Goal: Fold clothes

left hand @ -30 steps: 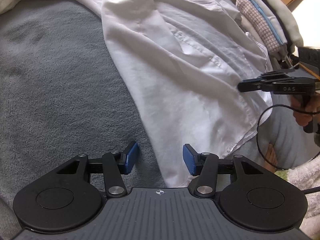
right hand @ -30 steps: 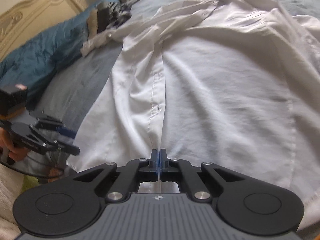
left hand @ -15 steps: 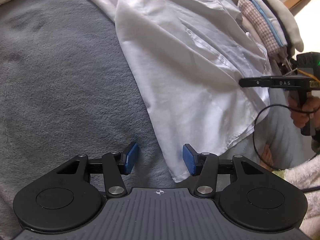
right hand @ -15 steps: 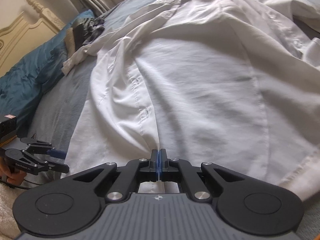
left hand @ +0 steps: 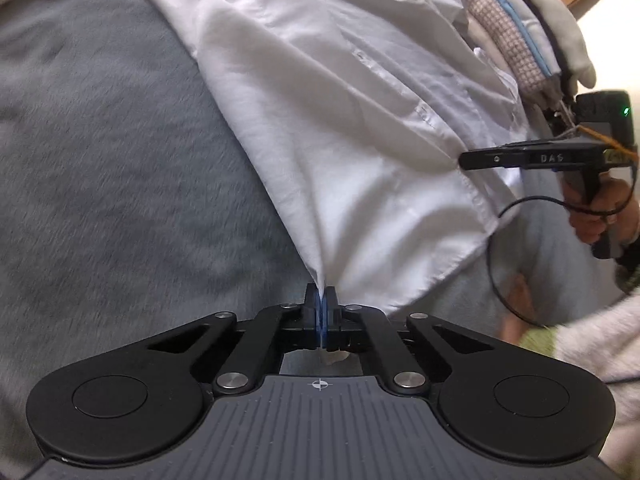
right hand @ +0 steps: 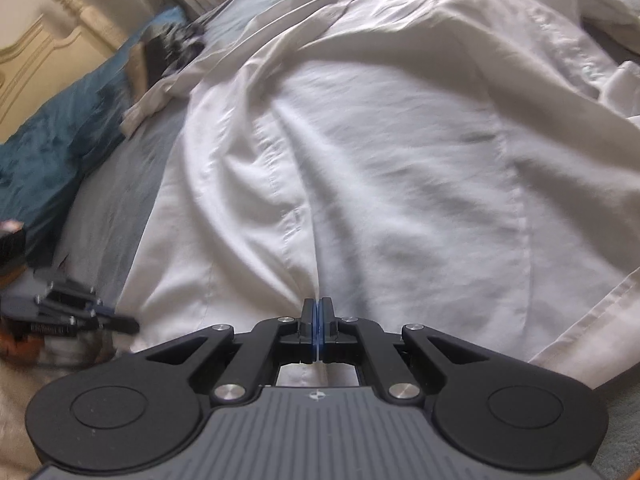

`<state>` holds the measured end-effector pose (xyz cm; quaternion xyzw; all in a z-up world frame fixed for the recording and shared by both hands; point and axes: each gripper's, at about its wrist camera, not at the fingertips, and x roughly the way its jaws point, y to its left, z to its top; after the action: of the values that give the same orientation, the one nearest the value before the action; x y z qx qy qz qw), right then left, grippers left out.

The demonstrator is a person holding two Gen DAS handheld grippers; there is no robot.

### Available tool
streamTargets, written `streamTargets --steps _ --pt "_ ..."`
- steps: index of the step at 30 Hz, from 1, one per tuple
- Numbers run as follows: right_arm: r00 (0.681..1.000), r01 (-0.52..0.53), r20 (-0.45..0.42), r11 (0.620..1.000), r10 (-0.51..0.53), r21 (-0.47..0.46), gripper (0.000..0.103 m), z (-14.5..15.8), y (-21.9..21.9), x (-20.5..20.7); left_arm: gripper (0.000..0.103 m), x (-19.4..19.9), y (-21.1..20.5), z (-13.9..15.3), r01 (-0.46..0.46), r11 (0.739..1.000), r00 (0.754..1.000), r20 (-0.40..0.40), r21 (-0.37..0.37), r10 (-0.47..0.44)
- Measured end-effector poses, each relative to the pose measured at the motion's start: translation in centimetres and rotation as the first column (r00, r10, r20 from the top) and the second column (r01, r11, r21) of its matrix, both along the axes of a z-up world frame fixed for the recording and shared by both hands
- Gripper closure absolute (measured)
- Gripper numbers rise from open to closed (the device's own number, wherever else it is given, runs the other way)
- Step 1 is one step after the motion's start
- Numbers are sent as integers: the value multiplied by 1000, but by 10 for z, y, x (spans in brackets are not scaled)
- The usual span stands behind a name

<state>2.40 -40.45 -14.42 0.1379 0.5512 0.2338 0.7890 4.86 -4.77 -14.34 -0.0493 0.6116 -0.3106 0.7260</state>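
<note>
A white button shirt (left hand: 340,120) lies spread on a grey blanket (left hand: 100,160). In the left wrist view my left gripper (left hand: 322,300) is closing its jaws, and the blue pads pinch the shirt's near hem corner, drawing the cloth into a taut point. My right gripper (right hand: 319,308) is shut on the hem at the button placket, with the shirt (right hand: 400,160) fanning away from it. From the left wrist view the right gripper (left hand: 464,159) bites the hem at the right. The left gripper (right hand: 124,325) shows at the lower left of the right wrist view.
A stack of folded clothes (left hand: 520,40) sits beyond the shirt at the upper right. A hand (left hand: 600,216) holds the right gripper's handle, with a black cable (left hand: 496,276) looping below. A teal blanket (right hand: 48,152), a dark garment (right hand: 168,48) and a cream headboard (right hand: 40,52) lie at the left.
The left gripper's jaws have gone from wide apart to closed on the shirt's hem corner. The right gripper stays shut on the hem; its view has rolled slightly.
</note>
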Motion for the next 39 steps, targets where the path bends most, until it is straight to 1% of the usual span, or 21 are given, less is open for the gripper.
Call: streamTargets --steps 2,4,6,9,11,13,15,16,17,18,20,23,27,30,34,36,39 --pt "999 -38 -22 999 38 6 103 0 5 -6 103 -3 6 6 16 1000 999 -28 15 -15" --pt "997 -69 -25 998 69 -2 103 -1 12 -11 103 -7 8 6 41 998 999 -18 55 -40" --pt "996 -84 -30 996 84 -10 103 -6 18 -14 103 -8 7 -3 44 994 999 -15 96 -43" --pt "995 -90 -54 996 89 -10 103 -11 20 -13 103 -9 6 -17 43 993 999 -27 109 -40" --pt "992 -110 -67 994 109 -10 103 -11 21 -13 103 -8 5 -17 52 992 999 -22 113 -49" --pt "981 -163 -105 987 163 7 102 -10 22 -10 103 -6 4 -16 61 991 998 -17 117 -60" --pt "967 -225 -119 974 223 2 99 -1 25 -2 103 -5 -1 -16 71 990 997 -13 123 -70" --pt "962 -252 -107 968 250 -1 99 6 27 5 103 -4 -3 -17 74 989 997 -13 128 -73" --pt "961 -264 -79 964 264 6 93 14 29 13 103 -4 -5 -18 76 988 997 -13 133 -75" --pt "960 -276 -51 961 277 12 85 22 31 22 103 -3 -7 -18 78 988 997 -14 137 -77" --pt "955 -297 4 955 297 19 74 35 36 39 102 -2 -5 -18 79 987 997 -16 142 -78" --pt "955 -287 76 958 288 -16 74 40 49 74 102 -1 -2 -18 68 988 998 -24 142 -65" --pt "968 -223 102 973 229 -62 74 19 65 118 102 0 -2 -17 66 988 998 -27 142 -63" --pt "973 -198 114 979 202 -47 74 4 70 137 102 2 -3 -18 60 988 998 -33 146 -56" --pt "972 -202 121 979 200 0 74 -8 75 150 102 5 -2 -19 49 989 998 -45 141 -43" --pt "965 -222 138 975 221 -6 74 -10 80 151 101 7 -2 -19 49 989 998 -51 139 -42" --pt "950 -256 177 966 258 -32 79 -4 87 148 100 9 -2 -20 63 989 997 -50 135 -57"
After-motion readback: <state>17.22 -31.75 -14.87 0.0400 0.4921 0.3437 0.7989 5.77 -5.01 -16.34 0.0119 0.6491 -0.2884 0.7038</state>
